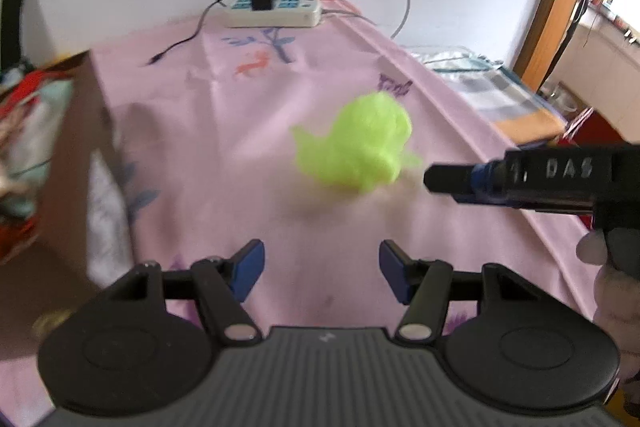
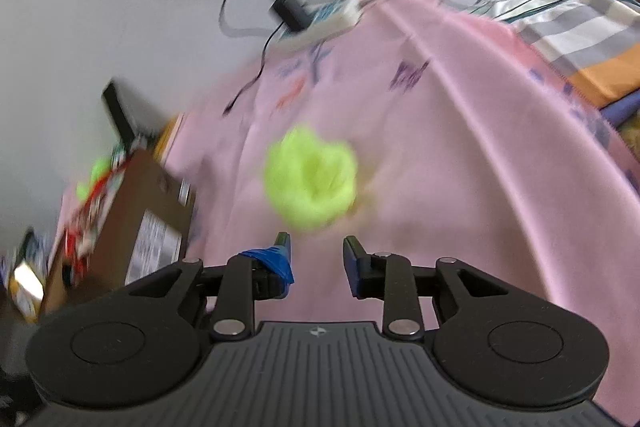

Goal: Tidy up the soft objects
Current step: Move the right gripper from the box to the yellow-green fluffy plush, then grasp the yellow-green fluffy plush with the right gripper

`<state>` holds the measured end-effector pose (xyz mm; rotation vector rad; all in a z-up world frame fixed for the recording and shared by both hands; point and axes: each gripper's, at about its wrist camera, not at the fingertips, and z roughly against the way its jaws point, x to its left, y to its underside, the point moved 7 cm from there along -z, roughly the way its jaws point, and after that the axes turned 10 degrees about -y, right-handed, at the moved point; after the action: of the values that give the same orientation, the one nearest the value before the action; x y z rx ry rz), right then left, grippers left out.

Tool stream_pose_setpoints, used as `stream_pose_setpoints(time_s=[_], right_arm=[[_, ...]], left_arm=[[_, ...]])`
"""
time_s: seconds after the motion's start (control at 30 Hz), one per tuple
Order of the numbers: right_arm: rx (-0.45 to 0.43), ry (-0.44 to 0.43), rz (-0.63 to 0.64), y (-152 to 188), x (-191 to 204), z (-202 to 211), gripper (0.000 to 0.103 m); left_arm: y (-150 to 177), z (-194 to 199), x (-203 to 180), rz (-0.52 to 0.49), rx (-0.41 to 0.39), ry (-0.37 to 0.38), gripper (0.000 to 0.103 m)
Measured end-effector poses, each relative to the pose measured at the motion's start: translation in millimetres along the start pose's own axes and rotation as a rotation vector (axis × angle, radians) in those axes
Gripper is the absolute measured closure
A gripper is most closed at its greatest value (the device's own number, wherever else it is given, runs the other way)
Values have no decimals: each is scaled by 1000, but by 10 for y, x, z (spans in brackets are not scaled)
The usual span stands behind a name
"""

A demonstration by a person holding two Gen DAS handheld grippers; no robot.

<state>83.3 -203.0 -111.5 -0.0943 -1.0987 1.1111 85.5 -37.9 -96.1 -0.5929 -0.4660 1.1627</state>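
Observation:
A fluffy lime-green soft object [image 1: 356, 143] lies on the pink tablecloth [image 1: 240, 147]. It also shows in the right wrist view [image 2: 312, 179], blurred. My left gripper [image 1: 322, 267] is open and empty, a short way in front of the object. My right gripper [image 2: 316, 255] is open and empty, just short of the green object. It shows from the side in the left wrist view [image 1: 432, 179], just right of the object. A brown cardboard box [image 1: 68, 163] at the left holds colourful soft things [image 1: 24, 131].
A white power strip [image 1: 276, 11] with a black charger and cables sits at the table's far edge by the wall. Striped fabric [image 1: 504, 99] lies beyond the table's right edge. The box [image 2: 148, 215] stands at the table's left side.

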Motion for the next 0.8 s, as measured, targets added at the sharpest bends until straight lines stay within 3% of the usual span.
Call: stream_pose_setpoints(time_s=[0.17,0.3,0.57,0.8], right_arm=[[-44,-40,-19,-375,-13,-76,89],[-21,-61,14,-520,34,-218,89],[83,-30,47,-429,-45,-560,88],[95,-53,20,-365,-98,-649,87]], left_arm=[[-297,-184,-135,-4,-41,40,41],[-461,-347,-225,-20,-39,48,41],[-555,-604,-210,2,-7,82,41],[-533,-680,-215,-7,-8,88,47]])
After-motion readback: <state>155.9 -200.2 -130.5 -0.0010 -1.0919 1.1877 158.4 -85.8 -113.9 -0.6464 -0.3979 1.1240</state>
